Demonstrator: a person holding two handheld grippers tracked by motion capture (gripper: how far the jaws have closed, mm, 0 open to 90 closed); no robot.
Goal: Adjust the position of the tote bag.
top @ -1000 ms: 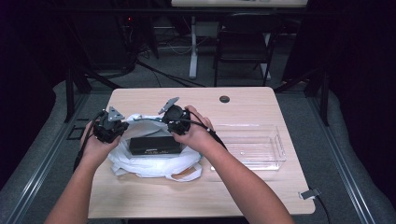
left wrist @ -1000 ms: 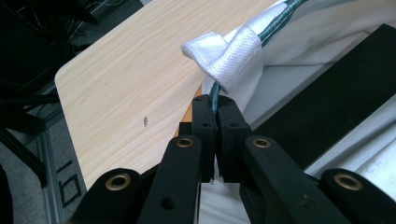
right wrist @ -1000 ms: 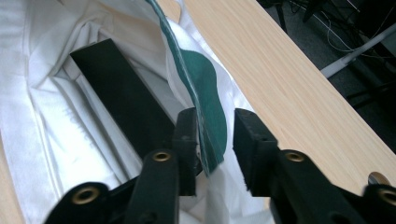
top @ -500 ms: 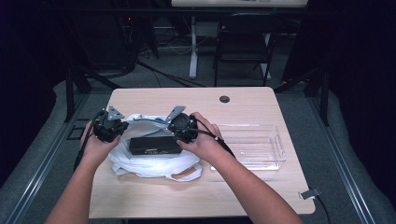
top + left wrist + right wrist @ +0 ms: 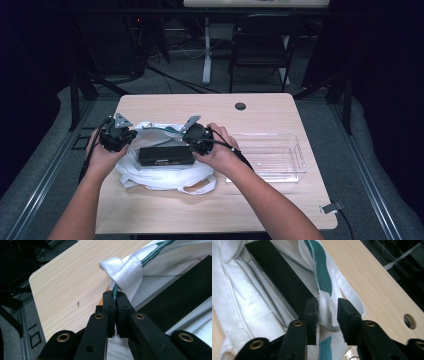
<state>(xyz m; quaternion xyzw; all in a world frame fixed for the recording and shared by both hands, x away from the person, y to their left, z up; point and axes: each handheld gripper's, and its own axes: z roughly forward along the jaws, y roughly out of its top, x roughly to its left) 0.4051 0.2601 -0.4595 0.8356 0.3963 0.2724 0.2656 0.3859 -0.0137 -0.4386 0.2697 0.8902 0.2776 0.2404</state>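
A white woven bag point(image 5: 165, 176) with green trim lies on the table, and a long black box point(image 5: 165, 155) lies in its open mouth. My left gripper point(image 5: 125, 136) is at the bag's left rim. Its jaws point(image 5: 115, 293) are shut on the green-edged hem beside a white handle loop point(image 5: 120, 267). My right gripper point(image 5: 194, 140) is at the bag's right rim. Its jaws point(image 5: 327, 303) have just been closing and stand apart around a fold of the white hem point(image 5: 324, 312). One pad touches the fabric and the other is clear of it. The black box point(image 5: 279, 280) lies just beyond.
A clear plastic tray point(image 5: 272, 156) sits on the wooden table point(image 5: 280, 112) to the right of the bag. A round cable hole point(image 5: 240, 106) is near the far edge. A chair and table legs stand on the dark floor beyond.
My right gripper has shifted slightly toward the near side along the bag's right rim. The left gripper and the black box have stayed put.
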